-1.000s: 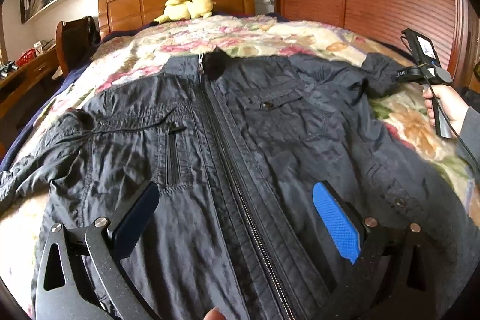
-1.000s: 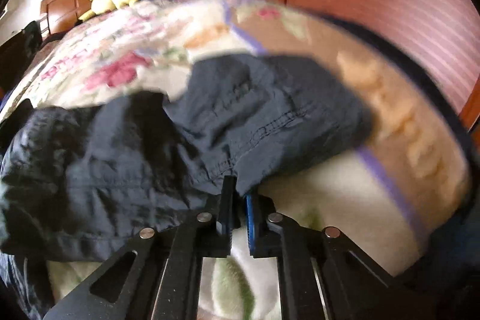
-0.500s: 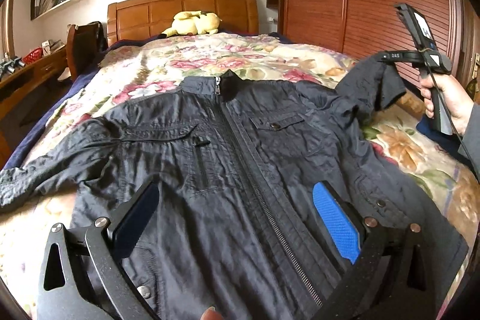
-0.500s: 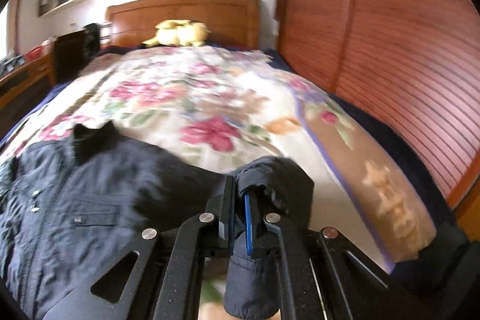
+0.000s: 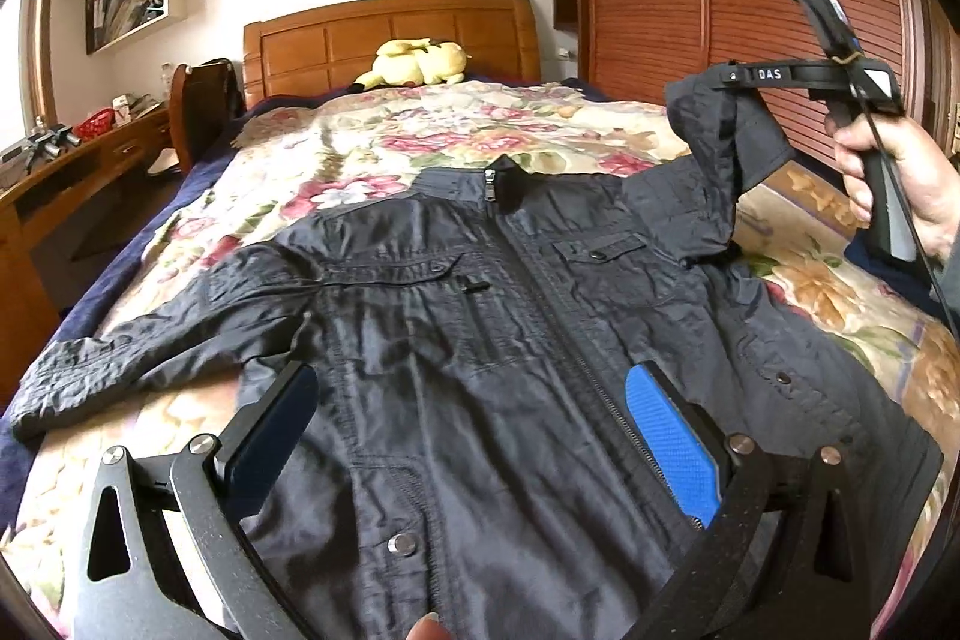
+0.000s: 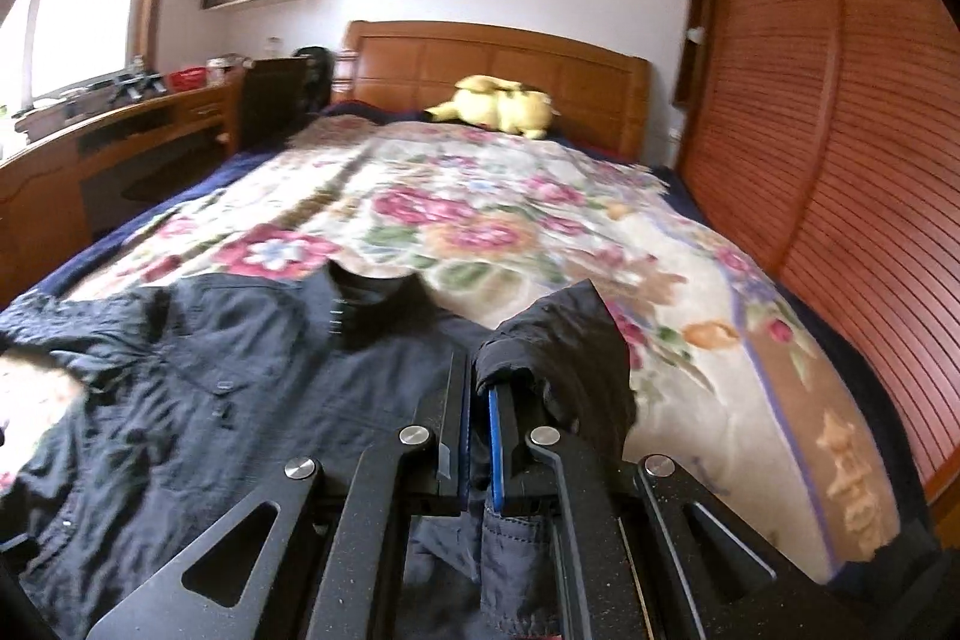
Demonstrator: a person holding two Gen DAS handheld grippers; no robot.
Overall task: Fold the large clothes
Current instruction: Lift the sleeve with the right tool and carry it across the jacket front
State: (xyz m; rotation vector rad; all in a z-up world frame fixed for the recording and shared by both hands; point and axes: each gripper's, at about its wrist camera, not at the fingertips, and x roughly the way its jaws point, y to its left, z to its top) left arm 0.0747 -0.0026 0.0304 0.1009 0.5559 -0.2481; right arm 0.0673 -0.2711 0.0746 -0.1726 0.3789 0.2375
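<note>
Folding barely begun: the jacket point(image 5: 480, 340) lies flat on the bed point(image 5: 420, 124); right tongs point(image 6: 477, 400) clench one sleeve point(image 6: 576, 340) aloft, left tongs point(image 5: 474, 436) gape empty.

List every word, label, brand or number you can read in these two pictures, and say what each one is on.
"DAS": white letters on the black bar of the right tongs, seen from the left wrist view.
Books and papers on the wall shelf: too small to read.
Items on the desk: too small to read.
Jacket zip and snaps: no readable marking.
Right wrist view: blurred, nothing readable.
</note>
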